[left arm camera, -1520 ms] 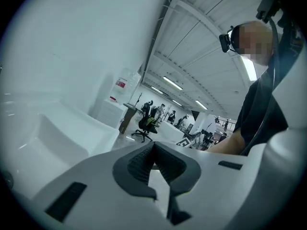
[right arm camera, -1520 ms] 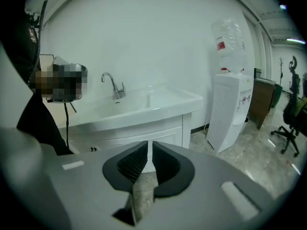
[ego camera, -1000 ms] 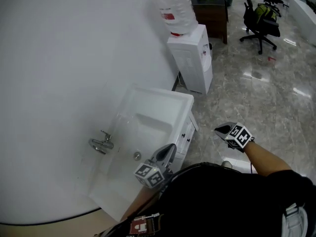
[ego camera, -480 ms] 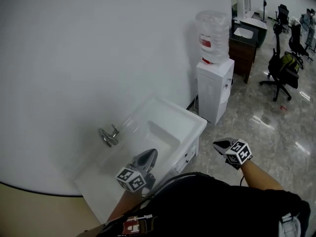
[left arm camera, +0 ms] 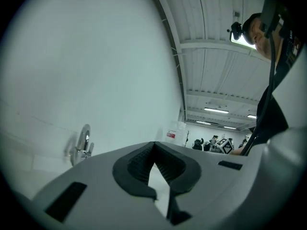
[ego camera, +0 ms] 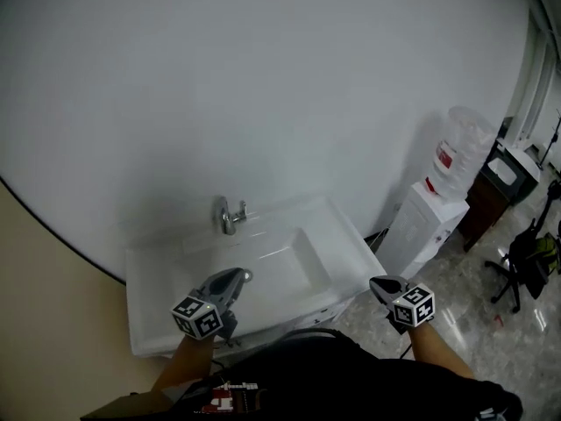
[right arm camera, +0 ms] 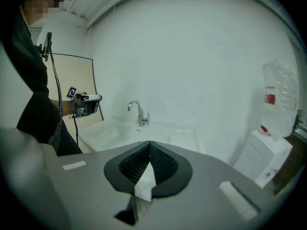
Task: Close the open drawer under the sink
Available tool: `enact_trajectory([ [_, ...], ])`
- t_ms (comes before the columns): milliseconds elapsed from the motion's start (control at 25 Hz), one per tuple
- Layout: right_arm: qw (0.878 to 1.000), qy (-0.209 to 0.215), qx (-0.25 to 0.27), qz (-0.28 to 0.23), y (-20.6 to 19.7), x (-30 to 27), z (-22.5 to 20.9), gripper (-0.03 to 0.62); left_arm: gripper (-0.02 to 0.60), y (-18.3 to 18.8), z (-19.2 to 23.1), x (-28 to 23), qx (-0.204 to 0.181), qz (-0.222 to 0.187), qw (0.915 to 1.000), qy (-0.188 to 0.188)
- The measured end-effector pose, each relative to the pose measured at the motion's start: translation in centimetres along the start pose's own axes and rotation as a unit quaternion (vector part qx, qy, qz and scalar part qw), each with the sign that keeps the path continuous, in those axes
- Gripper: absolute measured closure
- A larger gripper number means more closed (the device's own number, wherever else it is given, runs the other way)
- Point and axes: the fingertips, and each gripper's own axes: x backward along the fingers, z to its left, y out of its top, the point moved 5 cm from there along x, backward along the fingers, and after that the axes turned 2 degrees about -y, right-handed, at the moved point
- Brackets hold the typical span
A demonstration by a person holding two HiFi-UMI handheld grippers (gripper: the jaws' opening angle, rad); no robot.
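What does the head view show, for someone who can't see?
A white sink with a silver tap stands against a white wall. A person holds the left tool near its front edge and the right tool beside its right corner. A water dispenser stands further right.

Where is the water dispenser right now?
In the head view, right side: the water dispenser stands against the wall, just right of the sink.

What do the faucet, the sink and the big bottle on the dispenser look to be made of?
Faucet: polished metal, likely chrome-plated, by its bright glints. Sink: probably glazed ceramic or moulded resin; white, smooth, glossy. Bottle: likely clear plastic; translucent walls.
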Motion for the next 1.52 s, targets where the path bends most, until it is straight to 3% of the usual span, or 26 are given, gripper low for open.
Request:
enact_trajectory([
  [200,0.999,0.046,0.029,0.000,2.4,-4.1,1.7,0.592,0.581,0.0,2.1,4.7,0.014,-0.011,0.9981,0.060],
  [520,0.996,0.085,0.025,-0.009,6.2,-12.6,6.5,0.592,0.581,2.9,7.9,11.1,0.006,-0.013,0.9957,0.091],
  [800,0.996,0.080,-0.018,-0.033,10.1,-19.7,11.7,0.592,0.581,7.7,14.5,16.2,-0.011,-0.014,0.9959,0.088],
  [1040,0.995,0.094,-0.010,-0.024,12.7,-25.1,16.2,0.592,0.581,7.8,18.9,20.4,0.012,-0.011,0.9953,0.095],
  [1360,0.993,0.115,0.019,0.007,13.9,-28.2,17.5,0.592,0.581,6.6,19.7,21.9,0.056,-0.032,0.9926,0.103],
  [1520,0.990,0.138,0.029,0.013,13.8,-29.6,16.2,0.592,0.581,5.8,19.3,21.3,0.053,-0.032,0.9897,0.129],
])
